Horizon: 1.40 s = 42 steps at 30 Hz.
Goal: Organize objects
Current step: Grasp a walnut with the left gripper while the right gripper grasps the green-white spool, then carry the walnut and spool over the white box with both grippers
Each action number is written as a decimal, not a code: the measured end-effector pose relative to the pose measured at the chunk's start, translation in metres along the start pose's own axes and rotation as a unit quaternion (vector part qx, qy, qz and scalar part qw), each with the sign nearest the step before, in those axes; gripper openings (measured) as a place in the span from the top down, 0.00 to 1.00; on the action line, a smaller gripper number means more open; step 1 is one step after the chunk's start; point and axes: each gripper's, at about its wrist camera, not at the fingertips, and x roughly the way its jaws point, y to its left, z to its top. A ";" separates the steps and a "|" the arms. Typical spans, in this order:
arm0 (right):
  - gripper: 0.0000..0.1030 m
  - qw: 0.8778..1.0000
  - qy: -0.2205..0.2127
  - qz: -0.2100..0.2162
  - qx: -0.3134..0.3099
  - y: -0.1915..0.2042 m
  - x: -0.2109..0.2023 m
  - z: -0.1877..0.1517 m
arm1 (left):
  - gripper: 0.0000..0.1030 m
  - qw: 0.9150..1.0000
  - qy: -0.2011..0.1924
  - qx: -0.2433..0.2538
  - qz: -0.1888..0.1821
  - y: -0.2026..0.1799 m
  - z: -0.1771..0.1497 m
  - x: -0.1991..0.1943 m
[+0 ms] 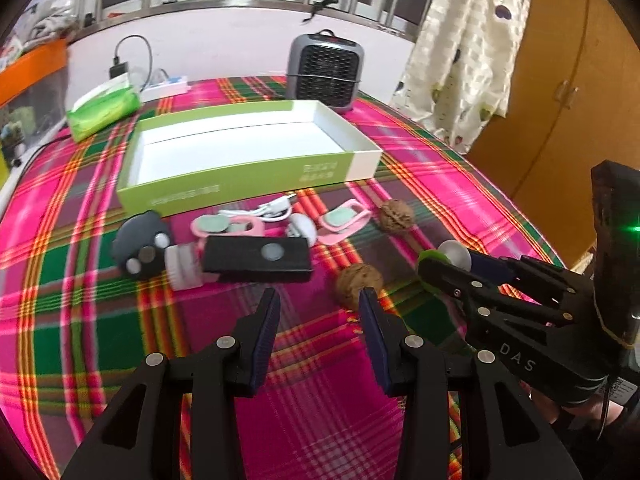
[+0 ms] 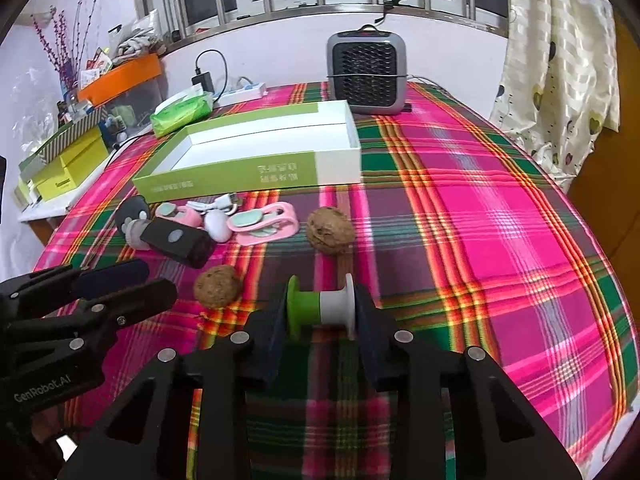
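Clamping the spool (image 2: pixel 320 307) by its ends at lower centre, the right gripper (image 2: pixel 320 312) readies it for the empty box (image 2: pixel 224 184) above, while the left gripper (image 1: pixel 320 312) waits apart.

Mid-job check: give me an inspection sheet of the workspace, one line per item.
Surface: plaid tablecloth, flat.
Job's things: green-and-white box open and empty; green-and-white spool; two walnuts; black case, pink clips, dark paw-shaped toy in a loose cluster before the box.
Clutter: tissue pack and heater behind the box.
Grippers: right tongs shut on the spool's two end flanges; left tongs open, nothing between them.
Cables: white cable coiled in the cluster; charger lead at the wall.
Surroundings: barred window, curtain, shelf clutter on the left.
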 end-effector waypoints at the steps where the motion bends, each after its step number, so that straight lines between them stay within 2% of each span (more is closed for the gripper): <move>1: 0.67 1.000 0.000 0.000 0.002 -0.002 0.000 0.000 | 0.63 1.000 0.002 0.004 -0.003 -0.002 0.001 0.001; 8: 0.67 1.000 0.001 -0.004 0.004 -0.008 -0.001 0.000 | 0.63 0.998 0.015 0.053 -0.005 -0.021 0.004 0.011; 14: 0.67 1.000 0.001 -0.007 0.003 -0.010 -0.001 0.001 | 0.63 0.997 0.027 0.074 0.026 -0.028 0.007 0.022; 19: 0.67 1.000 0.001 -0.006 0.002 -0.013 0.000 0.002 | 0.63 0.996 0.039 0.079 0.026 -0.029 0.008 0.031; 28: 0.67 1.000 0.004 -0.002 -0.002 -0.014 0.003 0.005 | 0.74 0.996 0.039 0.078 0.026 -0.031 0.011 0.036; 42: 0.67 1.000 -0.008 0.010 -0.010 -0.014 0.002 0.023 | 0.74 0.998 0.016 0.056 0.022 -0.023 0.027 0.022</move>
